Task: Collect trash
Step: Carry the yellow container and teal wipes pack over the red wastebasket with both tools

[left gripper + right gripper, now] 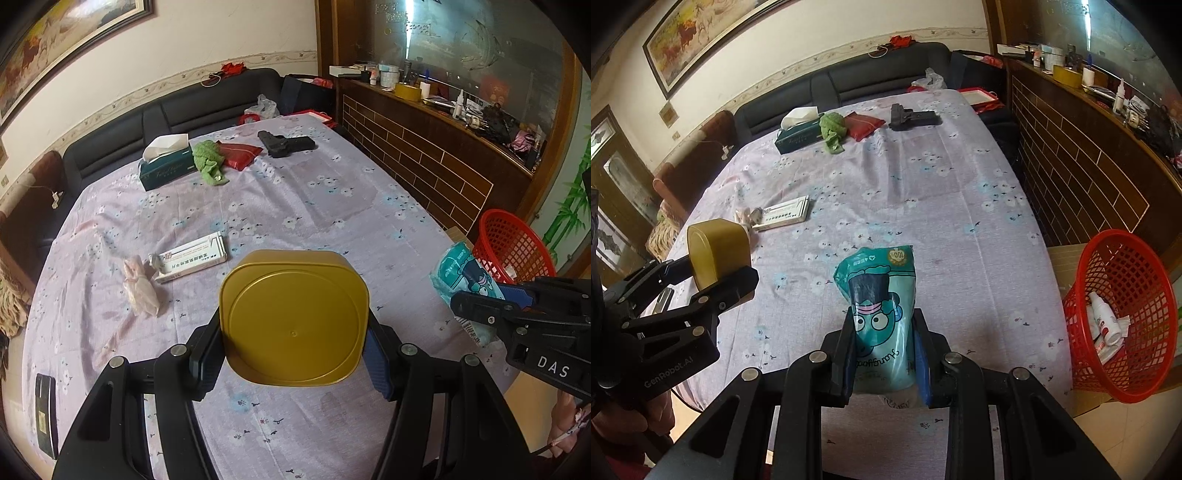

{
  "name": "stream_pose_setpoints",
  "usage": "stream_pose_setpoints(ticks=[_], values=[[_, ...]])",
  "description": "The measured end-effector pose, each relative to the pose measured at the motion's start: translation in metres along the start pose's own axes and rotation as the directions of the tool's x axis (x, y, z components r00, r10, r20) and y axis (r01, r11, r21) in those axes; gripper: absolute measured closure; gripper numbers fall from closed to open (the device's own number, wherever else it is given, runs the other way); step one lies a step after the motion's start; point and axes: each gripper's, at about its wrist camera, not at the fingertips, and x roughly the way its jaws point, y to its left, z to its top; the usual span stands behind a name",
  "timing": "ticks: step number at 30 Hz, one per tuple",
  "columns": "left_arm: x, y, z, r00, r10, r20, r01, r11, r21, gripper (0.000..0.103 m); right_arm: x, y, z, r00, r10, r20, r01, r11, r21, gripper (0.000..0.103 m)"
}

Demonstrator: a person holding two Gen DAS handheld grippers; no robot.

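Observation:
My left gripper (pixel 291 350) is shut on a gold square tub (pixel 293 314) and holds it above the purple flowered tablecloth (pixel 295 206). From the right wrist view the same tub (pixel 716 251) shows at the left, in the left gripper (pixel 709 275). My right gripper (pixel 885 350) is shut on a teal snack packet (pixel 879 306) with a cartoon face. That packet (pixel 461 273) and the right gripper (pixel 487 299) appear at the right of the left wrist view. A red mesh basket (pixel 1123 295) (pixel 509 251) stands beside the table's right edge with white bottles and wrappers inside.
On the cloth lie a white medicine box (pixel 192 258), a crumpled pink tissue (pixel 142 288), a green tissue box (pixel 166 166), a green cloth (pixel 210 158), a red pouch (pixel 240 153) and a black toy pistol (pixel 286 144). A dark tin (pixel 46 417) sits near left. A wooden counter (pixel 424 155) flanks the right.

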Motion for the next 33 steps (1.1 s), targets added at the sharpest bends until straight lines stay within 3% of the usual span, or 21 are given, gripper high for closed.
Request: stream_pose_setpoints(ticks=[22,33], values=[[0.004,-0.025,0.008,1.000,-0.020,-0.005,0.020,0.999,0.047,0.040,-0.013,-0.021,-0.004,1.000,-0.015,0.027,0.014,0.999,0.047,0.075],[0.012,-0.061,0.017,0.998,-0.067,-0.018,0.068,0.991,0.112,0.040,-0.024,-0.052,-0.011,0.998,-0.046,0.032,0.042,0.992,0.115,0.074]])
